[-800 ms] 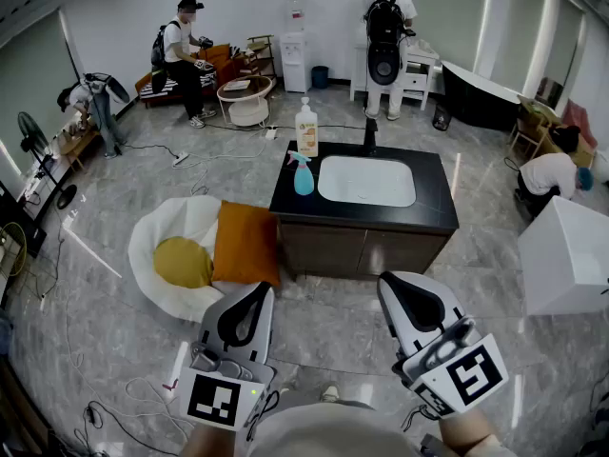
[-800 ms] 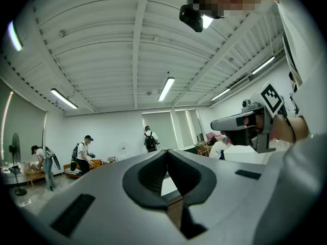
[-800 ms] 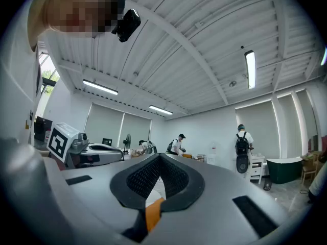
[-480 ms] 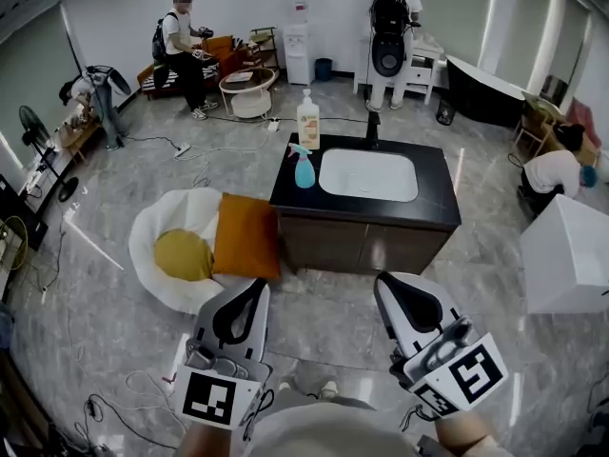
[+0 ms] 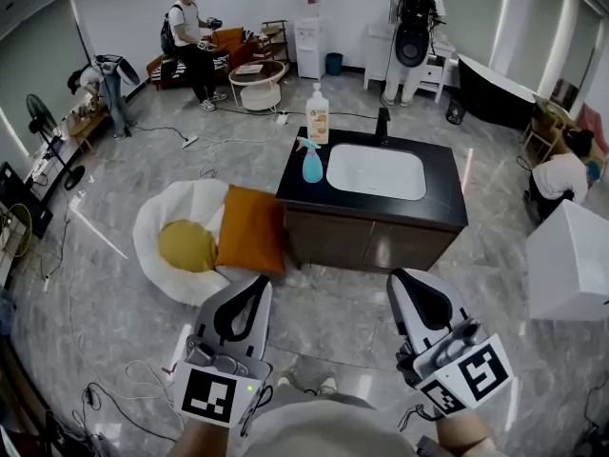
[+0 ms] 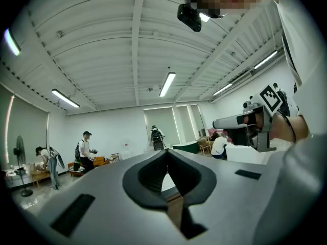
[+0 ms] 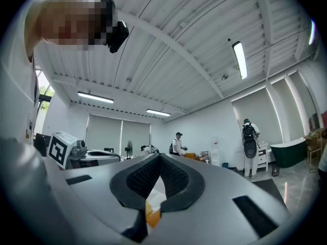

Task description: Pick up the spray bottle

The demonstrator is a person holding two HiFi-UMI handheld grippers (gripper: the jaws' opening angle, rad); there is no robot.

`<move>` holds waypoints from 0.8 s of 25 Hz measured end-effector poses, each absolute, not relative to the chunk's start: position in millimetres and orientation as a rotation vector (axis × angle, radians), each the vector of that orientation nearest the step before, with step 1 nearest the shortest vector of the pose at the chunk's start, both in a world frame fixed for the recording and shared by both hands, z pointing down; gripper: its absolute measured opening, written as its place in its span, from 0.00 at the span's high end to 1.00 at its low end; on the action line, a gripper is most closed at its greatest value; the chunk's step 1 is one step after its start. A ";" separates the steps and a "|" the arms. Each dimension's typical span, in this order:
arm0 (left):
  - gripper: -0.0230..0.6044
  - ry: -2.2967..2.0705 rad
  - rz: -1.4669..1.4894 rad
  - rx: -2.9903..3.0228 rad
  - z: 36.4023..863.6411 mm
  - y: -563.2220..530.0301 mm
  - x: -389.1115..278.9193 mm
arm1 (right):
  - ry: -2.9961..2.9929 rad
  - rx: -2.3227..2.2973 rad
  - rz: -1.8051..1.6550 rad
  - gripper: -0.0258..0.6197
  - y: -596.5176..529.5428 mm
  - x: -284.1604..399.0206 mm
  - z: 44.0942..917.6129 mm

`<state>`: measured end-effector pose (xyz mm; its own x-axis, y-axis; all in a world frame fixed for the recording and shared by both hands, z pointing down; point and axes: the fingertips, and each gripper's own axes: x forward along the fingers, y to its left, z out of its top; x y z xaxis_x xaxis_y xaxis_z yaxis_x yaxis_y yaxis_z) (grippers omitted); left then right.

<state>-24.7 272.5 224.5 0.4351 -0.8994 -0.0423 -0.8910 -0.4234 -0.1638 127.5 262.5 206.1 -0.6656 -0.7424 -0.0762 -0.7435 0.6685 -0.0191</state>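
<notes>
Grey marble floor [image 5: 124, 188] fills most of the frame, and the black-topped table [image 5: 381, 213] with its white sink [image 5: 376, 171] stands upper centre. Low in the frame and well apart from it, the left claw [image 5: 255, 291] and right claw [image 5: 403, 284] are each pressed together on nothing. The pale blue spray bottle [image 5: 311, 163] stands upright near the table's left edge, just beside a taller pump bottle [image 5: 318, 122]. This looks like the approach; next, close in and spread a claw. No label is legible, only the square markers.
</notes>
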 end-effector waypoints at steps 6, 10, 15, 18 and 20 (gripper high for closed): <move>0.94 1.598 -0.069 -2.512 222.5 269.6 -20.6 | 2.760 -1.255 0.090 0.54 260.1 138.9 197.5; 0.94 1.593 -0.063 -2.497 218.2 267.6 -16.8 | 2.762 -1.250 0.106 0.54 259.8 145.0 196.7; 0.94 1.572 -0.059 -2.501 217.3 264.0 -4.5 | 2.761 -1.246 0.103 0.55 259.7 151.4 197.3; 0.94 1.570 -0.053 -2.498 217.0 260.6 -1.2 | 2.769 -1.246 0.104 0.56 254.5 155.3 200.5; 0.94 1.570 -0.062 -2.499 220.8 255.7 -1.7 | 2.776 -1.237 0.106 0.57 249.9 153.9 203.9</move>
